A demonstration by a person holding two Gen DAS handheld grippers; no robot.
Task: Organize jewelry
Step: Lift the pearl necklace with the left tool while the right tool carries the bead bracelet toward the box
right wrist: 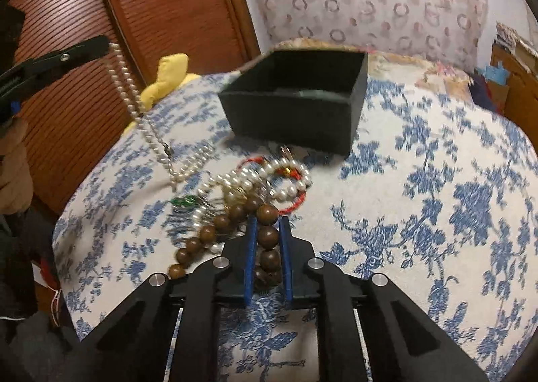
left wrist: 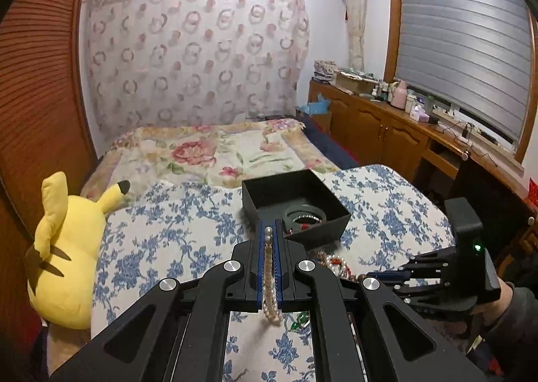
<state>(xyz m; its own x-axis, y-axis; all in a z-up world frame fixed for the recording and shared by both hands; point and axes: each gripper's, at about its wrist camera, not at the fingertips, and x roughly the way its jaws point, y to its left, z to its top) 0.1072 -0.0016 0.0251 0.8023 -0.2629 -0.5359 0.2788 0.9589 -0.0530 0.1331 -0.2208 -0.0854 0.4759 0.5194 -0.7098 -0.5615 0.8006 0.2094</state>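
My left gripper [left wrist: 268, 230] is shut on a pearl necklace [left wrist: 269, 278], lifted above the bed; in the right wrist view the necklace [right wrist: 134, 103] hangs from the left gripper [right wrist: 101, 44] with its tail on the cover. My right gripper [right wrist: 268, 219] is shut on a brown wooden bead bracelet [right wrist: 268, 237] at the near edge of a jewelry pile [right wrist: 269, 187] of pearls, red cord and a green piece. A black open box [left wrist: 296, 204], also in the right wrist view [right wrist: 296, 106], sits just beyond the pile and holds a dark bangle [left wrist: 304, 214].
The blue floral bedcover [right wrist: 420, 214] lies under everything. A yellow plush toy [left wrist: 64, 241] sits at the bed's left edge by the wooden slatted door [left wrist: 37, 96]. A wooden cabinet [left wrist: 386, 126] with clutter runs along the right under the window.
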